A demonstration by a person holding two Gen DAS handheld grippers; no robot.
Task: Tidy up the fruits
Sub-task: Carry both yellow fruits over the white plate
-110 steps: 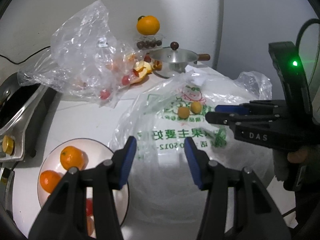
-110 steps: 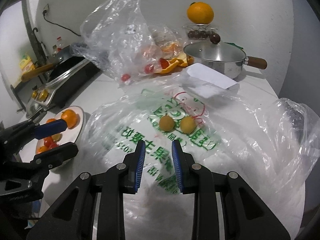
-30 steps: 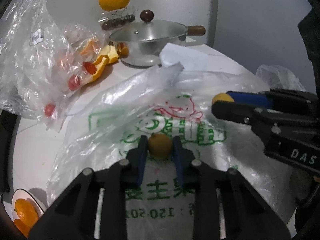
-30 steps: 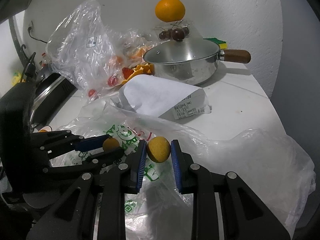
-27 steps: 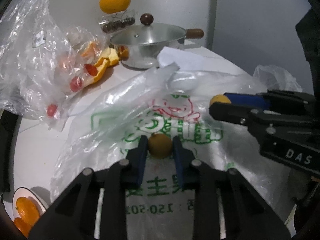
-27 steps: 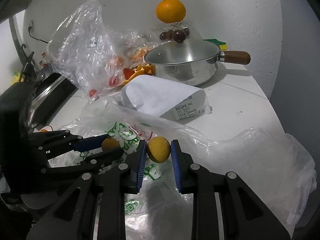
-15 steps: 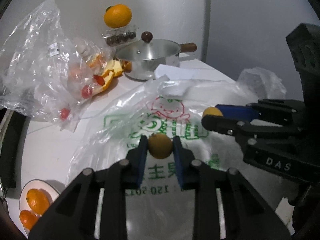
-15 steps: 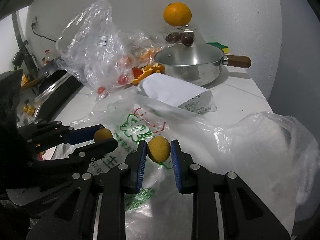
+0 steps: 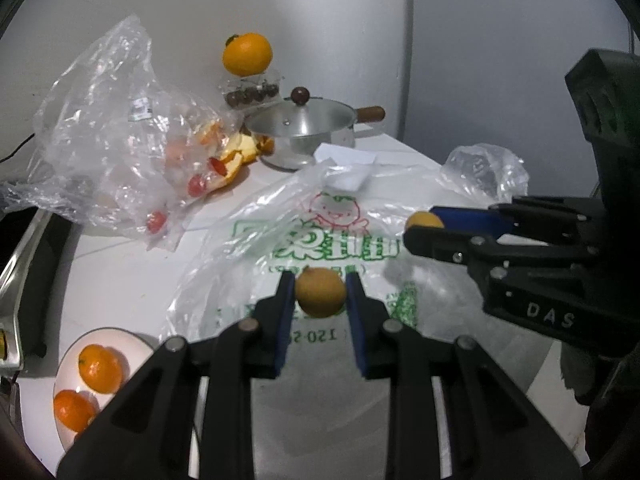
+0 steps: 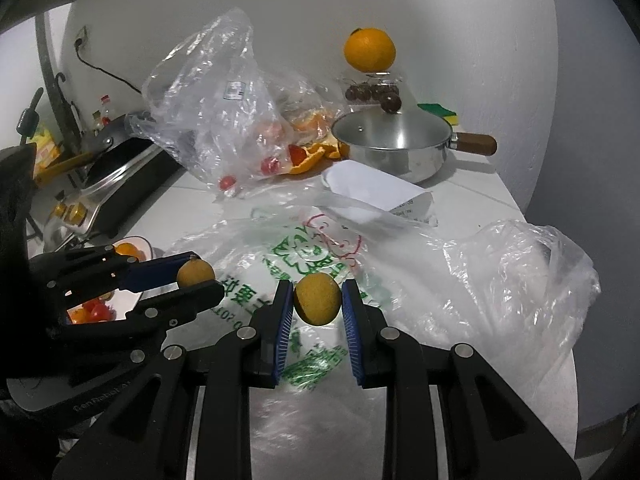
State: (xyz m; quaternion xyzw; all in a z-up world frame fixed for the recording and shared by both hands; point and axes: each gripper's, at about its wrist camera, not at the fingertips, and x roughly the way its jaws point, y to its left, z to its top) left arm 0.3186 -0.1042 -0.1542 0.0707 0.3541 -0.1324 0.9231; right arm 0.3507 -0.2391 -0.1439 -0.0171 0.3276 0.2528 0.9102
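Left wrist view: left gripper [image 9: 320,294] pinches a small yellow fruit [image 9: 320,292] above a printed plastic bag [image 9: 320,236]; right gripper [image 10: 316,300] likewise clamps another fruit [image 10: 317,298]. Nearby: plate of oranges [image 9: 76,350], lidded pot [image 9: 304,128], clear bag [image 9: 120,140].

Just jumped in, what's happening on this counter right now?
A person is sorting fruit with two tools. The left hand-held gripper is shut on a small yellow fruit, and the right hand-held gripper is shut on another, both held above the printed plastic bag. A plate at the left already holds two oranges.
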